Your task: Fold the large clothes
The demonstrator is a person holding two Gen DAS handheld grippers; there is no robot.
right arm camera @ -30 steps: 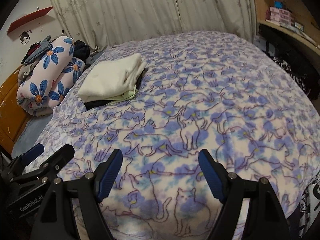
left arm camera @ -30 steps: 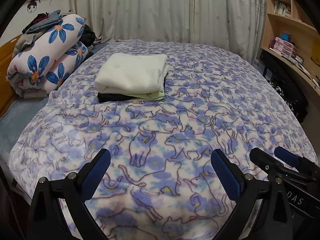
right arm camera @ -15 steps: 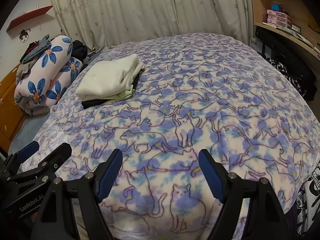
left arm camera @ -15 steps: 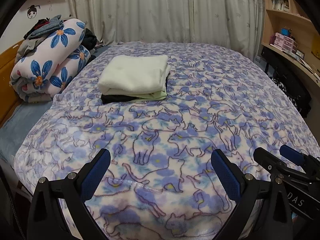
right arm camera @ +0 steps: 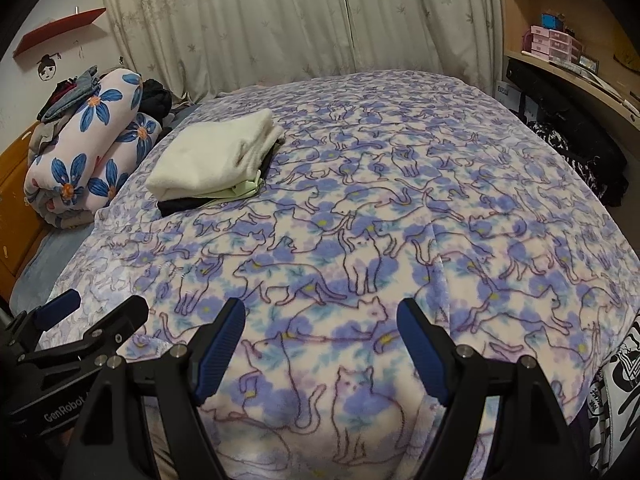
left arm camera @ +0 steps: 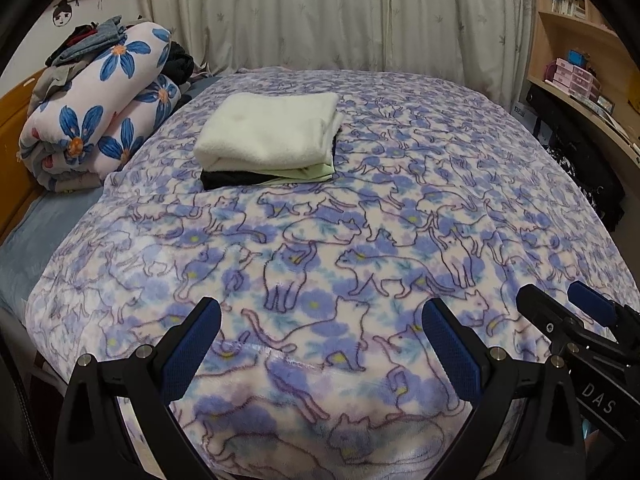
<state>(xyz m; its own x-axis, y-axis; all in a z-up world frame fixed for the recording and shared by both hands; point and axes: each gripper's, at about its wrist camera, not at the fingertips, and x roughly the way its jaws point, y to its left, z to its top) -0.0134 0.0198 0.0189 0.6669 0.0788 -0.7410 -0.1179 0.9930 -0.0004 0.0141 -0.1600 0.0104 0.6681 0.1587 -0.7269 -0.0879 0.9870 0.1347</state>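
Fleecy cat-print blanket (left arm camera: 320,240), folded stack at 11 o'clock
Left gripper (left arm camera: 320,320) and right gripper (right arm camera: 320,320) gape empty; soft rectangular cream garment (left arm camera: 268,136) tops the stack.

Left wrist view: looks from the near edge of the bed (left arm camera: 360,240), low over the cat-print blanket, facing the curtain (left arm camera: 320,12) at the far side. The left hand-held gripper (left arm camera: 320,328) frames the bottom; the right hand-held gripper (left arm camera: 576,316) enters at lower right.

Right wrist view: same near edge, set further right, same heading, angled slightly left. The right hand-held gripper (right arm camera: 320,328) sits at the bottom, the left hand-held gripper (right arm camera: 96,316) at lower left.

Shared: bed, curtain, folded stack (left arm camera: 268,136) (right arm camera: 212,160), rolled floral quilt (left arm camera: 100,108) (right arm camera: 88,144), shelves (left arm camera: 580,60) (right arm camera: 560,20).
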